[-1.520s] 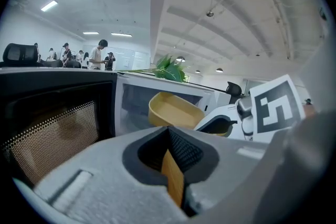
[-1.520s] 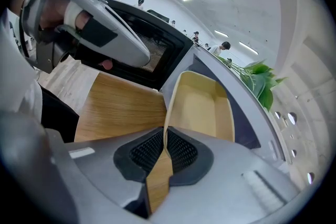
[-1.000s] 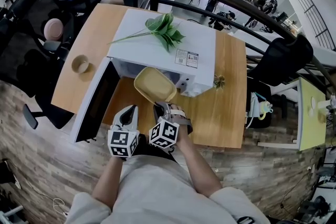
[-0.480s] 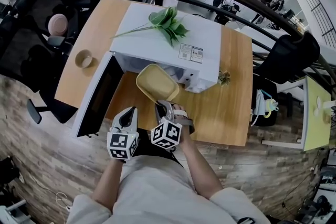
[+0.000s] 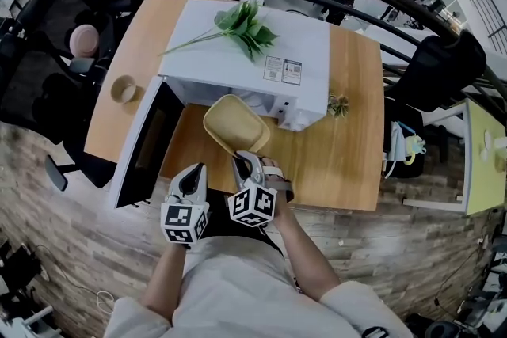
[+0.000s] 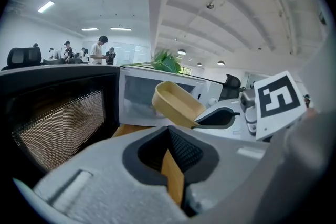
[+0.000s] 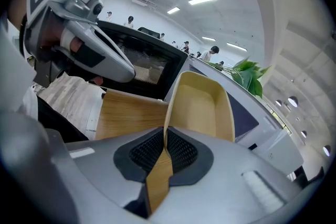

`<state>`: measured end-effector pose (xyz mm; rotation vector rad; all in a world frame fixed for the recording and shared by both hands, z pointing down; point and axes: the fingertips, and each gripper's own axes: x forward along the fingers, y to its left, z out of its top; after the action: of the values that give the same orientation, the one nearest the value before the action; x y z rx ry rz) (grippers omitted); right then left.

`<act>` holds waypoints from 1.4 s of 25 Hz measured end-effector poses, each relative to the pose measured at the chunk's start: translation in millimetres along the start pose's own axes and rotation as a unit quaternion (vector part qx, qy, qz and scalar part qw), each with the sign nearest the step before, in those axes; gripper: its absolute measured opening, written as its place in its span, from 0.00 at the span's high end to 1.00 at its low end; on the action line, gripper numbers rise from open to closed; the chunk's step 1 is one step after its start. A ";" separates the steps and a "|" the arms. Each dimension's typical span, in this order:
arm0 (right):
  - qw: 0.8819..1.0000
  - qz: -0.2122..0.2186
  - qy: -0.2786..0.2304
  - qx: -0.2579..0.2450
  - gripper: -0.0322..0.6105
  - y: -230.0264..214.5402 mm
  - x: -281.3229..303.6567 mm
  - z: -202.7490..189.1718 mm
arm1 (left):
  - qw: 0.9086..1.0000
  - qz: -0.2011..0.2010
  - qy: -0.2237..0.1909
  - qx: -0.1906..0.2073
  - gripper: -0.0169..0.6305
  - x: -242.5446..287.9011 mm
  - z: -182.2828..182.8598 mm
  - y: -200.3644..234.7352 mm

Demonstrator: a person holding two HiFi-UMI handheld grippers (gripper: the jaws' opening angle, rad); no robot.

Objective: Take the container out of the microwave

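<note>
The yellow container [image 5: 235, 125] hangs just in front of the microwave [image 5: 253, 59], at its open mouth and above the wooden table [image 5: 348, 138]. From the head view I cannot tell whether its far end has fully cleared the opening. It looks empty inside and sits tilted, not level.

The right gripper [image 5: 242, 161] is clamped on 1 thin side wall of the container, on the edge facing away from the microwave. In the right gripper view the rim runs straight down between the 2 pads. The left gripper [image 5: 192, 174] hovers beside it, in front of the microwave, jaws together with nothing between them (only a sliver of table shows below the pads).

The main risk is the grip itself. With only 1 pinch on a thin wall and the rest of the tub cantilevered out, the container could pivot in the pads or slip free, most likely on a quick pull or a twist of the wrist. A second risk is the far end catching the lower lip of the microwave's mouth if the pull drops before it is clear. The open door [image 5: 146, 146] stands out at the microwave's left, so a leftward swing could knock the tub against it. The left gripper gives no support underneath.
</note>
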<state>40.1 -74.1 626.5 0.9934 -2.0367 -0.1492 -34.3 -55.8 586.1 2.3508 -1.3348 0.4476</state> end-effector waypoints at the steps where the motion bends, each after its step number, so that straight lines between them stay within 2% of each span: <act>1: 1.000 0.000 -0.001 0.003 0.89 0.2 -1.4 -0.1 | 1.000 -0.001 0.000 -0.001 0.97 0.1 0.0 -0.8; 19: 0.998 -0.006 -0.035 0.053 0.90 8.3 -33.0 8.6 | 1.000 -0.004 0.001 0.002 0.97 -14.3 7.5 -9.2; 35: 0.992 -0.057 -0.066 0.094 0.90 -3.0 -56.4 21.0 | 0.999 -0.039 -0.003 0.008 0.97 -13.4 20.8 -12.5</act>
<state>45.1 -41.9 575.7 1.2481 -2.1439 -0.0859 -28.4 -50.3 559.6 2.4093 -1.2421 0.4301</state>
